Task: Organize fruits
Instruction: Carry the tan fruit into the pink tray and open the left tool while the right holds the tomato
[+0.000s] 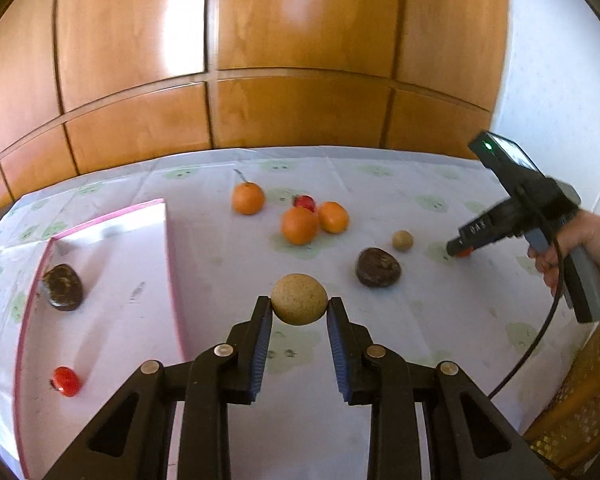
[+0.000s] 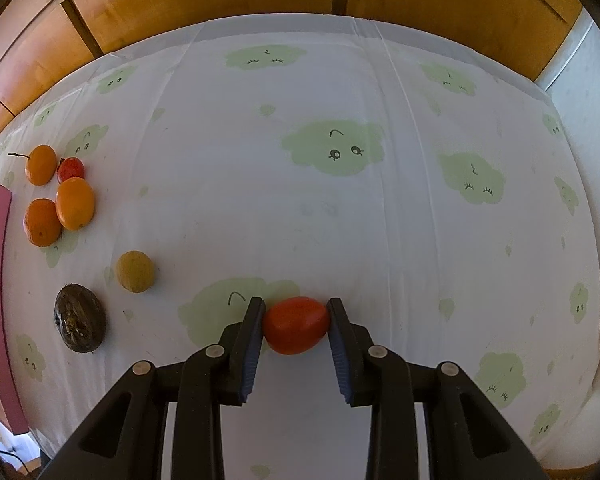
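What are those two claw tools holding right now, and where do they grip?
The left gripper pinches a tan round fruit across its sides. The right gripper clamps a red tomato the same way, at the cloth.

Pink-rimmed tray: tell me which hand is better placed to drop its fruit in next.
Left, probably. The left gripper holds a tan round fruit right beside the pink-rimmed tray; the right gripper, clamping a red tomato, is farther away.

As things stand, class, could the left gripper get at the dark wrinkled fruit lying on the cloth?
Probably not yet: the left gripper is shut on a tan round fruit, so its jaws are occupied. The dark wrinkled fruit itself lies unobstructed on the cloth nearby.
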`<state>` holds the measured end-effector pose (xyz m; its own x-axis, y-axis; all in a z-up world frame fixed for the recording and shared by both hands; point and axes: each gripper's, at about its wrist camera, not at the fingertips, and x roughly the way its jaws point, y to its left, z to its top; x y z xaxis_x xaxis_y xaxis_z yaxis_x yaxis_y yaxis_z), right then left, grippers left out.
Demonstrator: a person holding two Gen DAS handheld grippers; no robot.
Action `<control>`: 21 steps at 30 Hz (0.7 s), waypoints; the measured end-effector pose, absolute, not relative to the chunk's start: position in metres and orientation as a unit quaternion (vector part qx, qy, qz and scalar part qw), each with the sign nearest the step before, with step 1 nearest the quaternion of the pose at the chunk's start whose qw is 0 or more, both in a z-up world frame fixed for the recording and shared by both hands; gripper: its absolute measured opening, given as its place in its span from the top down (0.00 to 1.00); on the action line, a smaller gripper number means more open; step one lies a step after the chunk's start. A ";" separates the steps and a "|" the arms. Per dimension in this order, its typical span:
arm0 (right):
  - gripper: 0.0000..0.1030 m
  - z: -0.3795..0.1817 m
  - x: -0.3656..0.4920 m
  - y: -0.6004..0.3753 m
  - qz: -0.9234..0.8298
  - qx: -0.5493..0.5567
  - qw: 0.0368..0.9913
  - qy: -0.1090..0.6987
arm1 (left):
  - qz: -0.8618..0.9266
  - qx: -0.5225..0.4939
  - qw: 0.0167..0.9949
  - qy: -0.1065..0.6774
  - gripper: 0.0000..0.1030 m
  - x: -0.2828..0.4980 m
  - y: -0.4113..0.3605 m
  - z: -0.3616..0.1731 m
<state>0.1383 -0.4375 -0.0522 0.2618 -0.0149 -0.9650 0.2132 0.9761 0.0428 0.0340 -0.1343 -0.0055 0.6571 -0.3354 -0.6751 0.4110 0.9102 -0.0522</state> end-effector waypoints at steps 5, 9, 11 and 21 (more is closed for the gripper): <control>0.69 -0.055 0.137 -0.424 -0.074 0.068 0.792 0.602 | -0.182 0.042 0.914 0.360 0.72 0.040 -0.117 0.000; 0.69 -0.053 0.136 -0.418 -0.075 0.064 0.793 0.602 | -0.167 0.035 0.916 0.364 0.72 0.046 -0.104 0.001; 0.69 -0.052 0.136 -0.415 -0.075 0.059 0.793 0.601 | -0.161 0.031 0.916 0.367 0.72 0.048 -0.098 0.001; 0.69 -0.053 0.135 -0.404 -0.077 0.043 0.795 0.601 | -0.141 -0.012 0.906 0.399 0.72 0.069 -0.065 -0.005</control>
<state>0.1354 -0.4040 -0.0528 0.2669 -0.0703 -0.9612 0.1730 0.9846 -0.0240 0.0692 -0.0652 -0.0051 0.6428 -0.2639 -0.7191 0.2454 0.9602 -0.1331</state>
